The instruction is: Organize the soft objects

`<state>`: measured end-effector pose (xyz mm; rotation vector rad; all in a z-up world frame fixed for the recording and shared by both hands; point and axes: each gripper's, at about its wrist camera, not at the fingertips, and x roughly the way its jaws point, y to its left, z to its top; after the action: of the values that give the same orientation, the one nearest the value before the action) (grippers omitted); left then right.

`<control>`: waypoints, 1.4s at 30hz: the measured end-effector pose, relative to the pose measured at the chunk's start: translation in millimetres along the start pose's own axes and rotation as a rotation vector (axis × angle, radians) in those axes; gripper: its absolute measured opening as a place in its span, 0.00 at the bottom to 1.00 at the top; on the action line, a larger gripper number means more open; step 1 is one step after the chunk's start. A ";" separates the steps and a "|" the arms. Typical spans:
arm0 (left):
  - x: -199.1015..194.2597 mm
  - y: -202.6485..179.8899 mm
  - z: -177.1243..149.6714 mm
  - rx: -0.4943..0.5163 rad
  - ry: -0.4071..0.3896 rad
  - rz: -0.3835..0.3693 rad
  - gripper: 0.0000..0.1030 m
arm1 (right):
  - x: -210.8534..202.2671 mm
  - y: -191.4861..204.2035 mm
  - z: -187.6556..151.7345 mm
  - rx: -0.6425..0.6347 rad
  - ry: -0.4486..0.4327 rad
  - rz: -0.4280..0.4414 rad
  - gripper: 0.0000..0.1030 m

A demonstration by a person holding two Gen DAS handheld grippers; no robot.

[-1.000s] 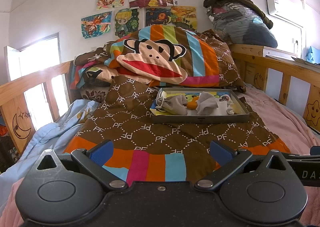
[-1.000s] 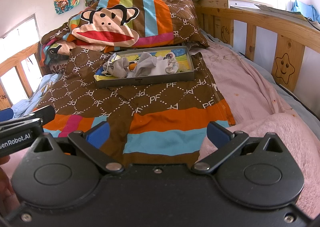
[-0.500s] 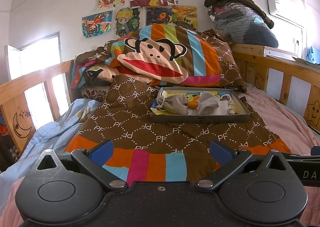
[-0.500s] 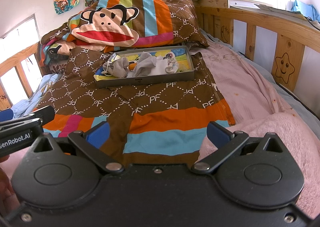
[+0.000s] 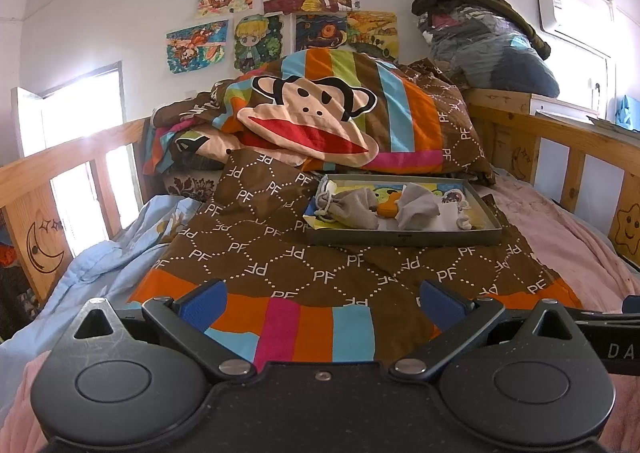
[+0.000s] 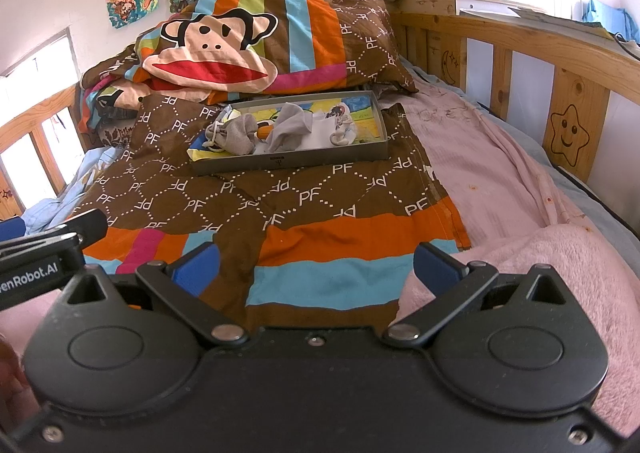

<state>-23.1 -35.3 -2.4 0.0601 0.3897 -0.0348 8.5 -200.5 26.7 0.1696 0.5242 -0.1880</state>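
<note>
Ahead, socks (image 5: 356,209) in the tray (image 6: 292,163) lie well beyond my tongs, both spread wide, empty; right gripper (image 6: 316,267) nearer.

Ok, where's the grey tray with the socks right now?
The grey tray sits mid-bed on the brown PF quilt, just in front of the monkey pillow, ahead of both views and slightly right in the left wrist view.

path to tray (image 6: 296,163): open quilt (image 6: 256,205) | behind: pillow pile (image 6: 256,41) | right: rail (image 6: 560,53)
</note>
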 end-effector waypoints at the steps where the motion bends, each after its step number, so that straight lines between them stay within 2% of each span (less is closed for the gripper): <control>1: -0.1 -0.5 -0.5 0.001 -0.001 -0.001 0.99 | 0.0 0.0 0.0 0.000 0.000 0.000 1.00; 42: -0.7 3.2 0.8 -0.006 0.005 0.002 0.99 | 1.5 1.9 -1.8 0.006 0.003 -0.002 1.00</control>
<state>-23.3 -32.1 -1.2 0.0549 0.3950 -0.0315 9.3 -198.5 24.6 0.1751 0.5272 -0.1910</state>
